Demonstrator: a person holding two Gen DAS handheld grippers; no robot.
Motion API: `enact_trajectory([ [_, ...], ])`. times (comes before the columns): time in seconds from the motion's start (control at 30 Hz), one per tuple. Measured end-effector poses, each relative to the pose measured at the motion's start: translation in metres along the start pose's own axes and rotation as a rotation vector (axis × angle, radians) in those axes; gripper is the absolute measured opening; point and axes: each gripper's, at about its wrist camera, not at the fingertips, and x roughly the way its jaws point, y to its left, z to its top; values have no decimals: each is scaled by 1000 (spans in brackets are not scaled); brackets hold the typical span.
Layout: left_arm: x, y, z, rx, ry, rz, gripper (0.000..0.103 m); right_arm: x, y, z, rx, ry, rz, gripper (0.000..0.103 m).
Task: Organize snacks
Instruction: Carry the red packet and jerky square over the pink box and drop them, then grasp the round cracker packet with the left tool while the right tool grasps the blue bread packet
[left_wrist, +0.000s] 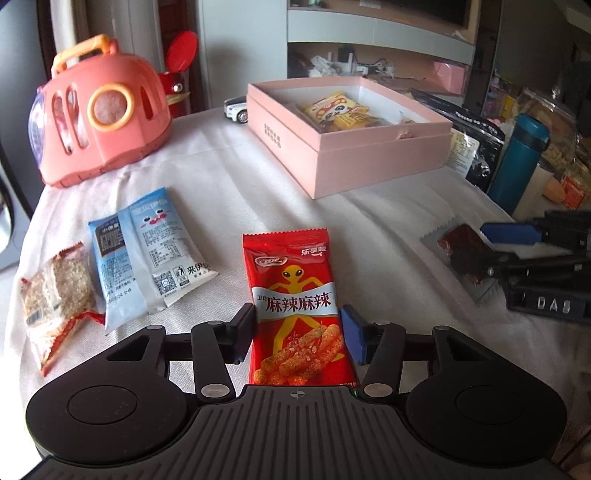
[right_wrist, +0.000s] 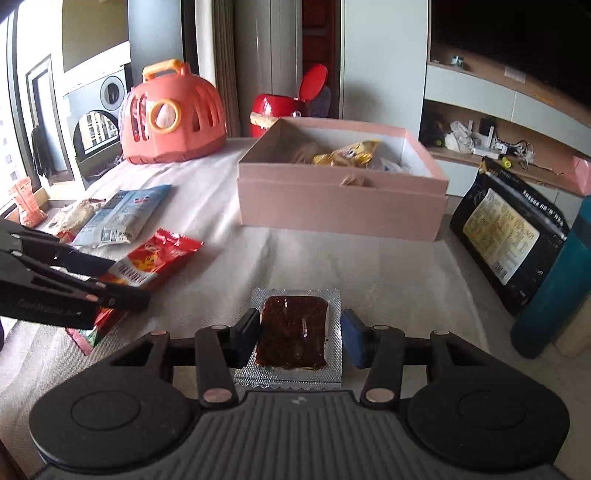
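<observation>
Red snack pkt (left_wrist: 295, 306) btwn left gripper (left_wrist: 297, 334) fingers, toy car (left_wrist: 236, 108) left-view only

The near end of the red foil spicy-stick snack packet (left_wrist: 295, 306) is hidden under the left gripper's (left_wrist: 297, 332) black body, and whether its pads touch the packet cannot be told. The silver foil packet with a dark brown block (right_wrist: 295, 332) likewise runs under the right gripper (right_wrist: 299, 336). The teal metal flask (right_wrist: 554, 288) is cut off by the right wrist view's edge. Print on the pale pink cardboard box (left_wrist: 351, 155) is too small to read.
</observation>
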Motion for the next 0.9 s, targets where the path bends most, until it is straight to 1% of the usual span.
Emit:
enact_trajectory([
  [0.13, -14, -9, 3, 32, -32, -1, 55, -10, -9, 5, 19, -29, 16, 48],
  [0.23, -33, -10, 18, 31, -93, -38, 55, -24, -17, 19, 51, -81, 39, 47],
  [0.27, -43, -7, 30, 29, -132, -62, 55, -32, -21, 28, 59, -116, 48, 47],
  [0.33, -64, -3, 62, 43, -239, -100, 55, -49, -28, 54, 51, -202, 59, 47],
  [0.37, -75, -1, 82, 58, -304, -118, 55, -57, -31, 71, 38, -245, 49, 47],
  [0.4, -81, 1, 101, 67, -351, -131, 55, -65, -33, 90, 26, -289, 26, 47],
  [0.47, -76, 6, 139, 60, -400, -150, 55, -71, -40, 129, 6, -356, -13, 48],
  [0.53, -52, 15, 172, -4, -390, -194, 56, -64, -50, 165, 29, -374, -29, 48],
  [0.57, -29, 23, 189, -70, -362, -242, 56, -57, -56, 181, 48, -365, -23, 48],
  [0.6, -7, 30, 199, -130, -326, -285, 57, -47, -62, 194, 67, -348, -7, 48],
  [0.67, 52, 40, 215, -228, -222, -364, 58, -25, -74, 211, 100, -311, 13, 48],
  [0.73, 94, 41, 220, -241, -171, -372, 56, 0, -81, 219, 117, -279, 3, 48],
  [0.77, 108, 43, 221, -244, -161, -369, 56, 12, -84, 220, 121, -262, -5, 48],
  [0.8, 112, 47, 220, -263, -174, -385, 56, 24, -85, 220, 125, -240, -14, 48],
  [0.87, 106, 60, 216, -317, -225, -445, 56, 45, -86, 218, 132, -201, -23, 48],
  [0.9, 98, 68, 212, -339, -250, -454, 56, 55, -87, 216, 132, -185, -20, 48],
])
